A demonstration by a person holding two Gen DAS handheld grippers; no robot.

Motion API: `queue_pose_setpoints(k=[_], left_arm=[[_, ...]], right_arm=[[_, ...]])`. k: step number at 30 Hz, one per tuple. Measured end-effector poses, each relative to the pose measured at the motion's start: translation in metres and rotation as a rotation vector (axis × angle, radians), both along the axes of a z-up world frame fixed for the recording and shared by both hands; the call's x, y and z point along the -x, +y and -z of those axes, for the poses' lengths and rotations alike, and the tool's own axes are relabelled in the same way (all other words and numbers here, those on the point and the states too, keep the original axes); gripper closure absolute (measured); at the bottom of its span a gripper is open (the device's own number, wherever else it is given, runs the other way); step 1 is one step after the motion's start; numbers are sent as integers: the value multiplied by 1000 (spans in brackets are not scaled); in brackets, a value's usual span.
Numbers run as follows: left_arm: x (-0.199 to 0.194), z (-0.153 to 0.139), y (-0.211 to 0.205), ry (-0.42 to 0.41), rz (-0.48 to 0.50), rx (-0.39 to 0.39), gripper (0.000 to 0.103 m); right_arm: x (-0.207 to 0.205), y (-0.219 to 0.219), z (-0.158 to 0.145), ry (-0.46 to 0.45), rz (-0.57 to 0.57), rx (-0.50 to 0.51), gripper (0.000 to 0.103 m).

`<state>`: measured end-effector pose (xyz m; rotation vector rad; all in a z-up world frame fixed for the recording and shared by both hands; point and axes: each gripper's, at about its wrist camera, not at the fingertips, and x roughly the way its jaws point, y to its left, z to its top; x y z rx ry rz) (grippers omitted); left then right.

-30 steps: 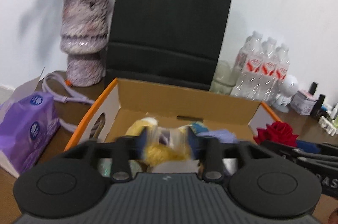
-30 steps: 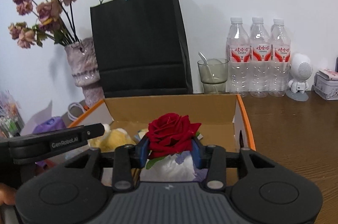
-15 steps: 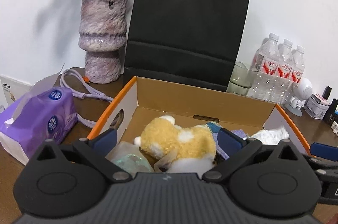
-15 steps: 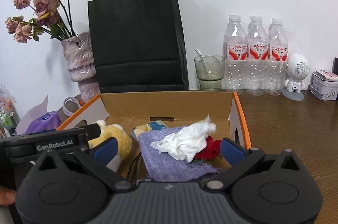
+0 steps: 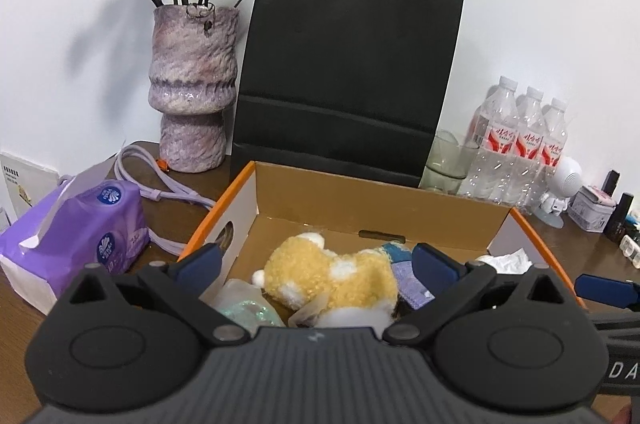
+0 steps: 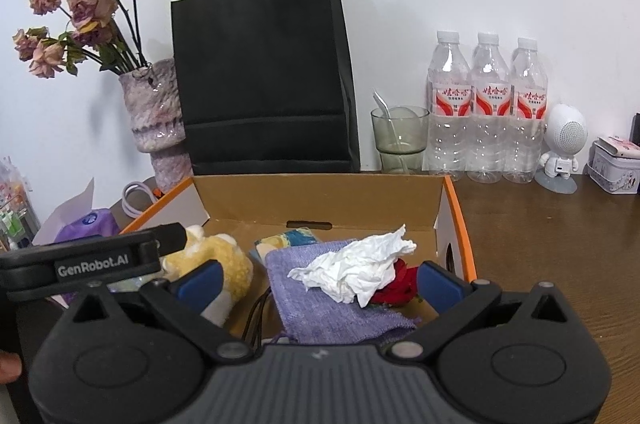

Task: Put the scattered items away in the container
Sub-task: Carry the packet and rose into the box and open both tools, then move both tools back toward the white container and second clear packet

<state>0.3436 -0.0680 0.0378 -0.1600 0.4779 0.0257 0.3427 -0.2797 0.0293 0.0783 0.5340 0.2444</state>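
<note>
On the desk the box holds everything — plush, purple cloth, tissue half hiding the rose. Both left tongs and right tongs gape wide, empty, touching nothing.

We read "GenRobot.AI" on the left gripper's side at near left; the bottles' red labels stay too small for us.

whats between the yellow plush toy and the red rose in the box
In the right wrist view, a purple knitted cloth with a crumpled white tissue on it lies between the plush toy and rose.
</note>
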Motion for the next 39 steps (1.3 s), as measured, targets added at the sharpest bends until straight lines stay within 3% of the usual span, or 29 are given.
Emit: queue_pose_setpoints(k=[12, 23, 32, 39], left_arm=[[45, -25, 18, -33, 3, 5, 0], [98, -43, 43, -58, 1, -2, 0], [136, -27, 54, -16, 25, -39, 0], [152, -2, 71, 51, 14, -71, 0]], right_arm=[[39, 2, -23, -35, -16, 5, 0], [104, -5, -38, -69, -12, 64, 0], [147, -18, -26, -53, -16, 125, 0], [164, -36, 2, 2, -7, 150, 0]])
